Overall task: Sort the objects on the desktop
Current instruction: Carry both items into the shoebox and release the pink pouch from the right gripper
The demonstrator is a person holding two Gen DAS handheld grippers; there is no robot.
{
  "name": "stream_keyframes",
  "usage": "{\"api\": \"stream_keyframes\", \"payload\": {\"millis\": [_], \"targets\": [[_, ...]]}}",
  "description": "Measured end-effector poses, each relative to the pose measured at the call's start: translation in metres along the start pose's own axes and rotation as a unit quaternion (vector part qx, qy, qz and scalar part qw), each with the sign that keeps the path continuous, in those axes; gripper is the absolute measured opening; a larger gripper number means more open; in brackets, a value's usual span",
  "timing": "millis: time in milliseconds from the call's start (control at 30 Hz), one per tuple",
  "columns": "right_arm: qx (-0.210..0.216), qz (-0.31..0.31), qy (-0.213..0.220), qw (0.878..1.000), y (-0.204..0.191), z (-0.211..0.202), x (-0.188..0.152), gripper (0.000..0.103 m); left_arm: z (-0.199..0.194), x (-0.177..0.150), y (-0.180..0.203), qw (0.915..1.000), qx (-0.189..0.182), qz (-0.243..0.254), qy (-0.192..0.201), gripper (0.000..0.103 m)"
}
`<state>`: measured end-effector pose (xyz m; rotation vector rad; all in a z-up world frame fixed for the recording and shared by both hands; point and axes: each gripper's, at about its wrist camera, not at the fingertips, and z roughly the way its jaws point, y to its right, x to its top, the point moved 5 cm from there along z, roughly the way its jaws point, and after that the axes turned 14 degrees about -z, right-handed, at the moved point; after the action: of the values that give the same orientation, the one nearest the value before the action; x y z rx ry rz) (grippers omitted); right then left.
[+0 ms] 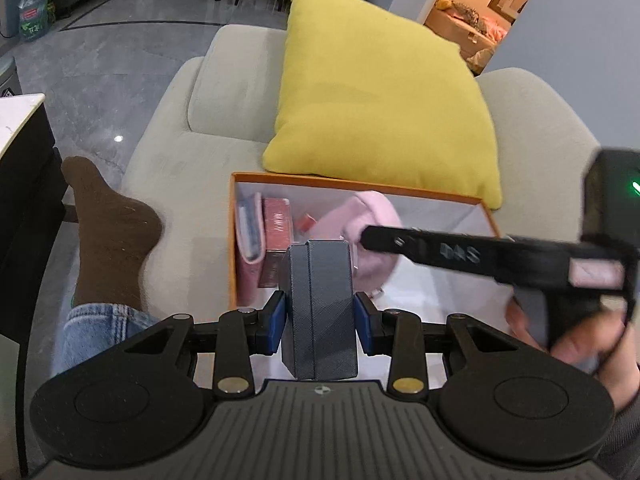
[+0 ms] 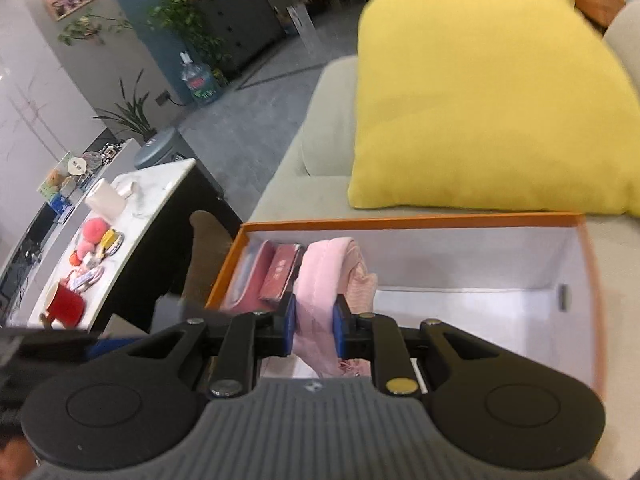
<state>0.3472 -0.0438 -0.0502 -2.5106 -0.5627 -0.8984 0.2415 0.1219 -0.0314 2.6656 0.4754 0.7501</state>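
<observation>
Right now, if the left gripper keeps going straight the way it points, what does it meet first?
Probably the contents of the orange box: the left gripper, shut on a grey case, points down at the red booklet and pink cloth. The case's end would likely touch first; depth is unclear.

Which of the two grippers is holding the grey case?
The left gripper clamps the grey case upright between blue pads; the right gripper grips pink cloth instead.

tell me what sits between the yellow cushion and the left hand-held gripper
The open orange box on the sofa, holding red packs and pink cloth; left wrist view.
</observation>
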Motion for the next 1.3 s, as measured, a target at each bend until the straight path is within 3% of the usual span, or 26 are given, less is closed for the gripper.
{"api": "stream_keyframes", "payload": {"millis": [400,633,733,967,1133,1300], "targets": [[0.043,0.006,-0.009,0.999,-0.015,0.052,0.012,0.019,0.006,-0.005,-0.004,0.9996,0.0,0.025,-0.01,0.041],[0.031,-0.026,-0.011,0.999,-0.022,0.051,0.013,0.027,0.008,-0.01,-0.007,0.9997,0.002,0.017,-0.019,0.041],[0.031,-0.027,-0.011,0.999,-0.02,0.046,0.015,0.038,0.006,-0.013,-0.006,0.9996,-0.006,0.011,-0.025,0.041],[0.024,-0.039,-0.005,0.999,-0.018,0.024,0.018,0.042,0.001,-0.026,0.01,0.9983,-0.031,0.017,-0.046,0.041],[-0.02,-0.07,-0.014,0.997,-0.001,-0.006,0.012,0.042,0.014,-0.028,0.04,0.9968,-0.043,0.043,-0.051,0.041],[-0.095,-0.113,-0.063,0.987,0.036,-0.02,-0.007,0.042,0.047,-0.016,0.061,0.9971,-0.023,0.054,-0.048,0.041]]}}
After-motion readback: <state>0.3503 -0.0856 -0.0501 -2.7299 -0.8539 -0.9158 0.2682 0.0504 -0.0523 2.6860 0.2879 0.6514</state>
